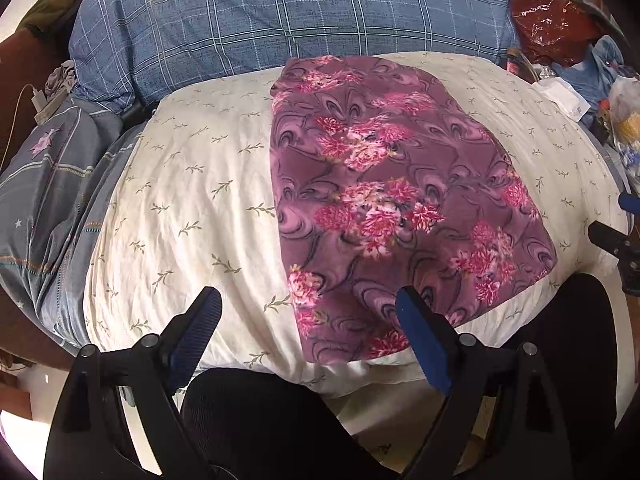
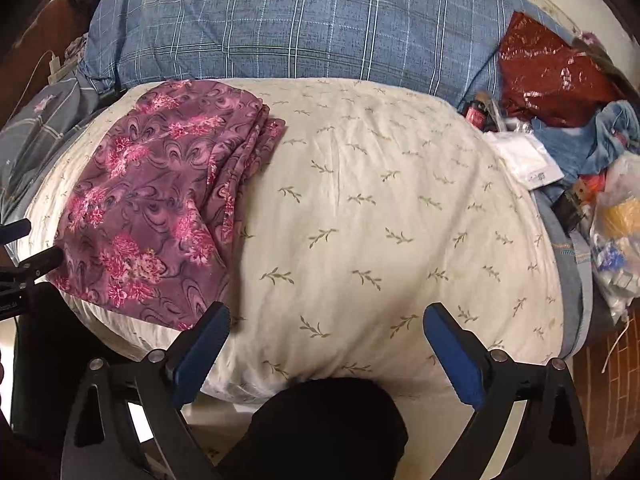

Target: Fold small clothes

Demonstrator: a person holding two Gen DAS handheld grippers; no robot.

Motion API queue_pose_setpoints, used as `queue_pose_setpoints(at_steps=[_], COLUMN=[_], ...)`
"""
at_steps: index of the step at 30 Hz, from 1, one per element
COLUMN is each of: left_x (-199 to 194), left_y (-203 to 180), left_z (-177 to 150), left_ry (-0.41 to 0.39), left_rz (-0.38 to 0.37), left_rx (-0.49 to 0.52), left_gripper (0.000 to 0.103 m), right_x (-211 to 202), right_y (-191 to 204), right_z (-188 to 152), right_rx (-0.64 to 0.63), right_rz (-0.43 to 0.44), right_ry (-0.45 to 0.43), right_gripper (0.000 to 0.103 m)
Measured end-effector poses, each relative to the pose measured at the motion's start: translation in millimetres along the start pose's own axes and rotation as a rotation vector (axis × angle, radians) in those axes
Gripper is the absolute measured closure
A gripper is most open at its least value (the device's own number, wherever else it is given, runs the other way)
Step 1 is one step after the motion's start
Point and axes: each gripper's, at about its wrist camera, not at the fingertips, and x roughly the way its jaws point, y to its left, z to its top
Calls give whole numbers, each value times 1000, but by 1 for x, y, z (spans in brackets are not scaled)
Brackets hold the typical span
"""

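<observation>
A purple garment with pink flowers [image 1: 384,200] lies folded lengthwise on a cream pillow with a leaf print [image 1: 192,200]. In the right wrist view the garment [image 2: 160,200] is at the left of the pillow [image 2: 380,220], with stacked edges along its right side. My left gripper [image 1: 310,304] is open and empty, held above the garment's near end. My right gripper [image 2: 326,320] is open and empty over the bare pillow to the right of the garment. Its tip shows at the right edge of the left wrist view [image 1: 612,240].
A blue plaid duvet [image 1: 280,12] lies behind the pillow. A grey-blue pillow [image 1: 48,184] sits at the left. A red plastic bag [image 2: 548,68], blue cloth [image 2: 592,140], white packet [image 2: 524,156] and other clutter lie at the right. My dark-clothed knees [image 2: 320,428] are below.
</observation>
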Motion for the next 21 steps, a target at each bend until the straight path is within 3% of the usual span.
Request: queue_pose_setpoints(at_steps=[8, 16, 21], left_x=[-10, -15, -16], left_y=[-3, -6, -6], left_z=[-10, -18, -20], left_ry=[-50, -42, -25], left_rz=[50, 62, 8], left_rx=[4, 3, -8], left_gripper=[13, 13, 12], right_x=[-12, -2, -4], right_y=[18, 24, 21], right_z=[4, 8, 8], right_rx=[-1, 0, -7], right_rz=[72, 126, 109], right_ry=[-81, -62, -73], right_gripper=[5, 5, 5])
